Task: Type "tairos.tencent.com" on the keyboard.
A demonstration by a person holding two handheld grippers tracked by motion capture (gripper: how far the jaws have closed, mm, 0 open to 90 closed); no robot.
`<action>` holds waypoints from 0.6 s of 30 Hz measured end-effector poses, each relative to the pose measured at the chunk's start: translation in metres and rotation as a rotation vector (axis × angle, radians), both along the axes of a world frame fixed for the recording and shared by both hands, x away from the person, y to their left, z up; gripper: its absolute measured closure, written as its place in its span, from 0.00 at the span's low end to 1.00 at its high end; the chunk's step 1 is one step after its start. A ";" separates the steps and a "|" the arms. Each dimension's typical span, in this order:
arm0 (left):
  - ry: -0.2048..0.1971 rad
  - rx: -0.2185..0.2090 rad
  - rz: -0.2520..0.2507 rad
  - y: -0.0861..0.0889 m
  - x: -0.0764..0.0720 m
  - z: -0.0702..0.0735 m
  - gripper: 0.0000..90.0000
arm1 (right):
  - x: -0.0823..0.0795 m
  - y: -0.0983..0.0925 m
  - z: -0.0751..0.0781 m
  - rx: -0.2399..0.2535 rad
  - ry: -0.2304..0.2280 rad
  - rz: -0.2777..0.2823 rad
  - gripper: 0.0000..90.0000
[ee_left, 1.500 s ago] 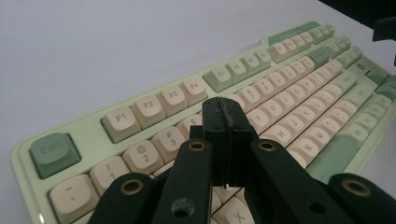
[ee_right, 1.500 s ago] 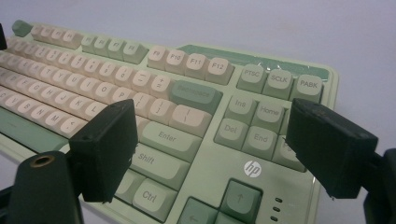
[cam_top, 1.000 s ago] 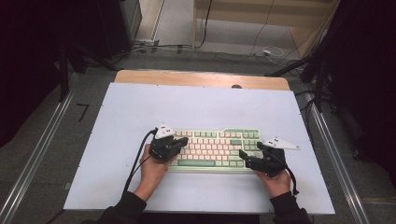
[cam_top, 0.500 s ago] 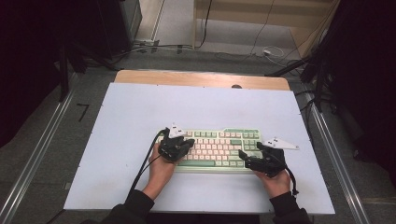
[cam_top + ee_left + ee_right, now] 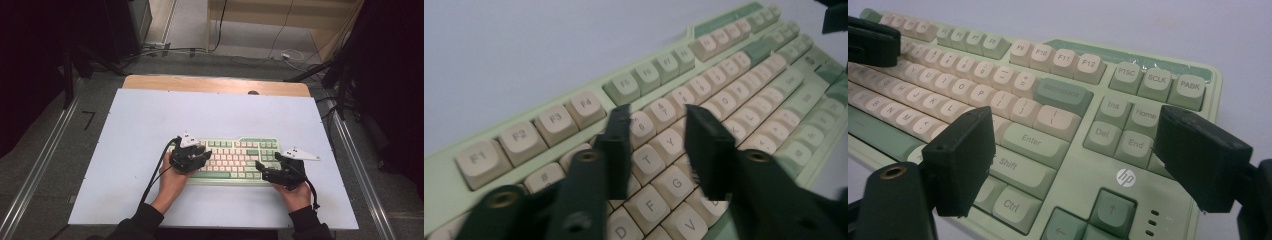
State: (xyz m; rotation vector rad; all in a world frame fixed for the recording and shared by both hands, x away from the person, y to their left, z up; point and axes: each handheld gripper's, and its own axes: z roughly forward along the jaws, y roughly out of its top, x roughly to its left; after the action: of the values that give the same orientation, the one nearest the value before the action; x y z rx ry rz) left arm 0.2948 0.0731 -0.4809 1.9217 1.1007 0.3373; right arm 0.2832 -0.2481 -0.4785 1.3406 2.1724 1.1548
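A pale green plastic keyboard with cream and green keycaps (image 5: 235, 159) lies flat on the light blue worktop (image 5: 150, 120), nearer the person's edge than the far wooden edge, with broad bare surface beyond the keyboard's far edge and to both of its short ends. Only a narrow strip of worktop runs between the keyboard's near edge and the person.

The left tool (image 5: 192, 156) hovers over the keyboard's left end, held in the left hand (image 5: 172, 181). Its jaws have just been opening and stand at a middling gap; in the left gripper view the left tool (image 5: 656, 130) points at the number and letter rows near the 6, 7 and Y keys, with nothing between the jaws.

The right tool (image 5: 267, 172) sits at the keyboard's near right corner, held in the right hand (image 5: 296, 192). In the right gripper view the right tool (image 5: 1073, 150) stands wide apart, jaws spanning the Shift, Enter and arrow-key area above the keys, gripping nothing.
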 end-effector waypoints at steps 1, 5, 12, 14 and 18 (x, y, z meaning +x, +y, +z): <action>-0.019 0.000 0.015 0.001 -0.002 0.003 0.57 | 0.000 0.000 0.000 0.000 -0.001 0.000 0.17; -0.054 -0.034 0.062 0.012 -0.005 0.012 0.35 | 0.000 0.000 0.000 0.001 -0.002 -0.001 0.17; -0.060 -0.052 0.102 0.034 -0.010 0.014 0.31 | 0.000 0.000 0.000 -0.002 -0.002 -0.006 0.17; -0.057 -0.050 0.114 0.041 -0.012 0.011 0.31 | 0.000 0.000 0.000 -0.001 -0.002 -0.006 0.17; -0.047 -0.057 0.137 0.052 -0.015 0.005 0.31 | 0.000 0.000 0.000 -0.003 0.000 -0.006 0.17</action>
State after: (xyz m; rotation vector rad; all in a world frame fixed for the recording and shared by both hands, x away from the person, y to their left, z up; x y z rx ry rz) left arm 0.2798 0.1252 -0.4759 1.7841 1.2010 0.4201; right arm 0.2827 -0.2481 -0.4784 1.3448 2.1684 1.1484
